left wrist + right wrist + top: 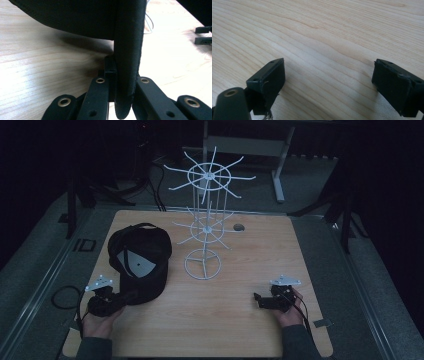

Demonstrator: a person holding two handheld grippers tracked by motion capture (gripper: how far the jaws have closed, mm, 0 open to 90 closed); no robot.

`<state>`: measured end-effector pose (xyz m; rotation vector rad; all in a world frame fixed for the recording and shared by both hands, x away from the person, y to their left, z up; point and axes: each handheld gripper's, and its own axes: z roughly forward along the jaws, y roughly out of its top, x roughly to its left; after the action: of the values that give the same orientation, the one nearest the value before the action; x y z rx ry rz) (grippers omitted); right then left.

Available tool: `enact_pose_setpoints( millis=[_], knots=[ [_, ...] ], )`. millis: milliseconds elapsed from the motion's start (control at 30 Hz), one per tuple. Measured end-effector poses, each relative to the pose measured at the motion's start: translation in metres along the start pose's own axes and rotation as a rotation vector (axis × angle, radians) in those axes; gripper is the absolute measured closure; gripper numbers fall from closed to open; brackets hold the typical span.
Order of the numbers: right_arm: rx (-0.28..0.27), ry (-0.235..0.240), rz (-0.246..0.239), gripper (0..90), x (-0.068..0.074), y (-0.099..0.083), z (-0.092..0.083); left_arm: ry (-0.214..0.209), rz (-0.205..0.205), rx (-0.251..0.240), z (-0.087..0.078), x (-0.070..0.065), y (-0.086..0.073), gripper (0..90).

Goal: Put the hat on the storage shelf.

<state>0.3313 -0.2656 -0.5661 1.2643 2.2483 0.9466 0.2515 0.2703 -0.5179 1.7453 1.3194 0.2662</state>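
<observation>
I am resting my left gripper (125, 296) low near the surface's (240, 330) front-left corner, jaws clamping the black cap's (141, 262) brim; my right gripper (257, 298) is lying released front-right.

Black left gripper (131, 294) and right gripper (256, 299), brass-ringed screws, grey three-cornered plates, trailing black cables; dark grey sleeves.
</observation>
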Motion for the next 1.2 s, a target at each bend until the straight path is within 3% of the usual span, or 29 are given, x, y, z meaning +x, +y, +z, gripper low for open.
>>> enact_pose_setpoints(
  millis=[367,933,1200],
  knots=[
    [0.000,0.000,0.000,11.3,0.000,0.000,0.000,0.040,0.023,-0.008,-0.001,-0.004,0.003,86.7],
    [0.000,0.000,0.000,11.3,0.000,0.000,0.000,0.058,0.038,-0.030,-0.005,-0.007,0.009,86.8],
    [0.000,0.000,0.000,11.3,0.000,0.000,0.000,0.087,0.040,-0.060,-0.007,-0.011,0.011,86.8]
  ],
)
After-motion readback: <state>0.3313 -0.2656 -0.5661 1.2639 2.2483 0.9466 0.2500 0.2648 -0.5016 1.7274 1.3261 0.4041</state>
